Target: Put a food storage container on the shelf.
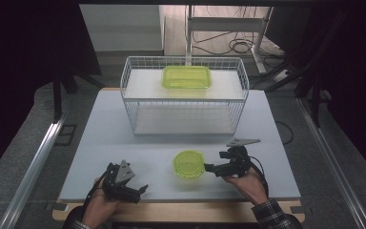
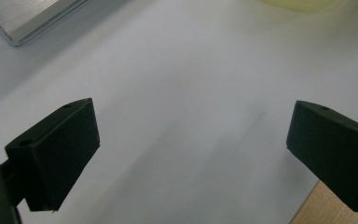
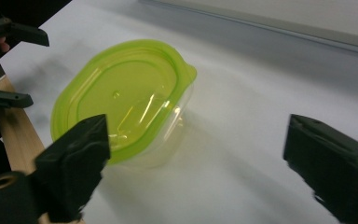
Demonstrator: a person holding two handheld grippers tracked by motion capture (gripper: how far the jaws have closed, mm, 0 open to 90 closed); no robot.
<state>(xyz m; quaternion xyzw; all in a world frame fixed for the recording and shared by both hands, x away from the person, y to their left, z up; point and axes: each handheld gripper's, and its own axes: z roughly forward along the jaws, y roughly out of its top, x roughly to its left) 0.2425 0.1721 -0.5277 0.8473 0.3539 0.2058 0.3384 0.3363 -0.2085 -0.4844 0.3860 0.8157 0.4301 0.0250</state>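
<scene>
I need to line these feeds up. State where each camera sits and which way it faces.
High view: above the person's side, facing forward and down on the table; both forearms and hand-held grippers show.
Left gripper view: on the left hand-held gripper, facing bare tabletop between open jaws.
Right gripper view: on the right hand-held gripper, facing the round green-lidded container.
Shared: that container lies in high and right views.

The high view looks forward and down over the whole white table [image 1: 124,124]. Each gripper view sits low and close, looking along its own jaws; all three share the round green-lidded container [image 1: 188,164] [image 3: 121,102].
</scene>
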